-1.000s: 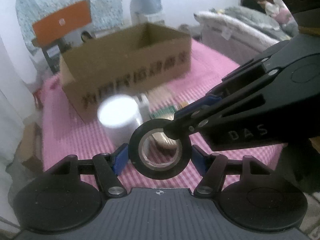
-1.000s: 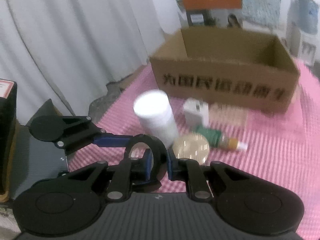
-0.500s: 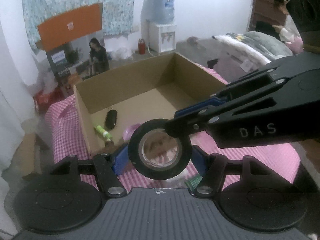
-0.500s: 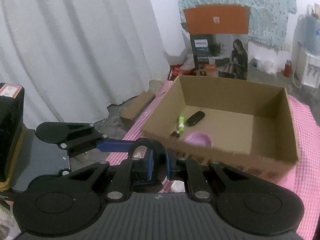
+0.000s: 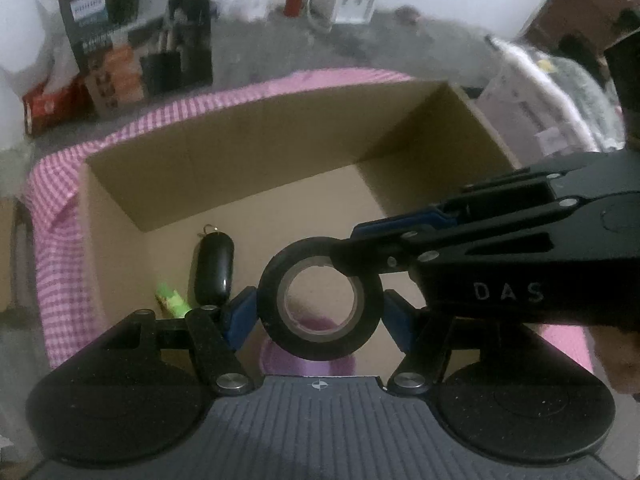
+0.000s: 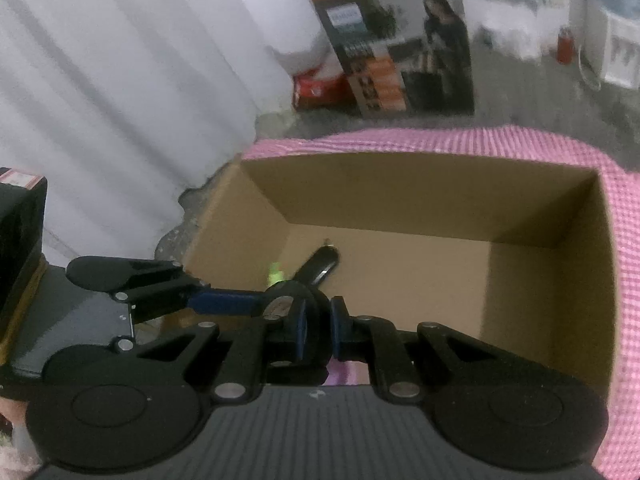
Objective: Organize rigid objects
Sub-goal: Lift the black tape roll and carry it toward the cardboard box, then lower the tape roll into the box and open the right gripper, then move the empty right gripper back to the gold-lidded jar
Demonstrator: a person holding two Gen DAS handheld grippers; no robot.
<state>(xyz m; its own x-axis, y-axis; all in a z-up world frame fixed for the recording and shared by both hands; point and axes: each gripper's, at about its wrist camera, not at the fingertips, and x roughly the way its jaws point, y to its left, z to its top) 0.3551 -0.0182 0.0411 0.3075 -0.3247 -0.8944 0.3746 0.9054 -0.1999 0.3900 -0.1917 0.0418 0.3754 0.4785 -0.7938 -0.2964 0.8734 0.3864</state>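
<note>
A black tape roll hangs above the open cardboard box. My right gripper is shut on the roll's rim; it reaches in from the right in the left wrist view. My left gripper has its blue pads on either side of the roll, with small gaps, so it looks open. Inside the box lie a black key fob, a green item and a pink round object, partly hidden by the roll.
The box stands on a pink checked cloth. White curtains hang at the left. A printed carton stands on the floor beyond the table. A bed with bedding lies at the right.
Both grippers have carried the tape roll up and forward, from above the loose items in front of the box to above the box's inside. The grip on the roll is unchanged.
</note>
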